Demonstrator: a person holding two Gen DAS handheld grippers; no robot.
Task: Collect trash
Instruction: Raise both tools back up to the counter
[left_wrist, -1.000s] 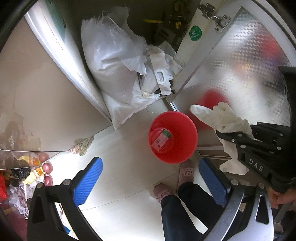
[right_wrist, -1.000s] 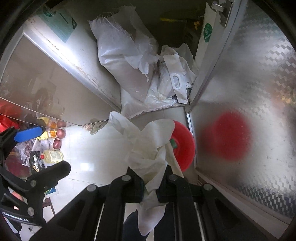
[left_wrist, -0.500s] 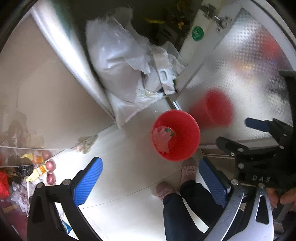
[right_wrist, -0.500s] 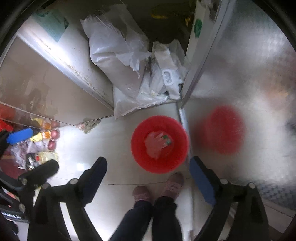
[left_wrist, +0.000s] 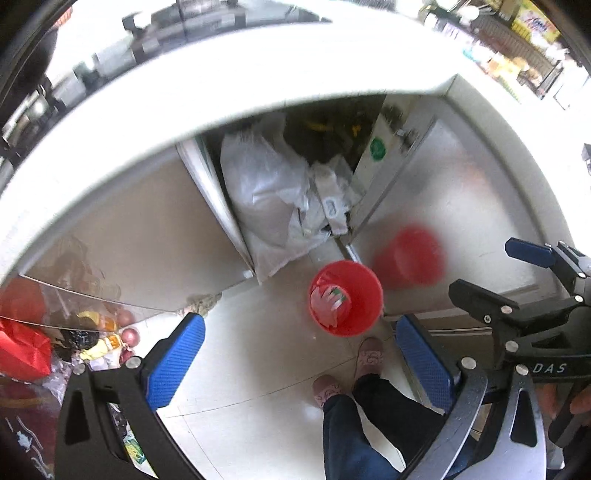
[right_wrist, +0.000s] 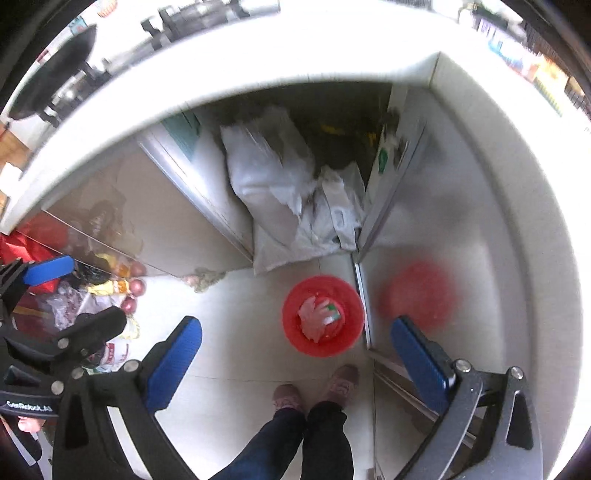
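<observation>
From your left wrist camera, the left gripper (left_wrist: 299, 360) gapes wide with nothing between its blue pads; far below, the round red plastic bucket (left_wrist: 364, 321) on the floor holds the crumpled white paper trash (left_wrist: 325, 301). Only here does your right gripper's black frame (left_wrist: 524, 314) show. From the right wrist camera, the right gripper (right_wrist: 295, 354), its jaws just opened, is empty above the bucket (right_wrist: 295, 325), the trash (right_wrist: 314, 319) inside; your slippered feet (right_wrist: 343, 378) stand beside.

left gripper (left_wrist: 299, 358): black frame, blue ribbed pads, silver screws | right gripper (right_wrist: 295, 354): same build, white "DAS" lettering on its body | person: dark navy trousers (right_wrist: 317, 439), pink patterned slippers (left_wrist: 369, 356) below the grippers
</observation>
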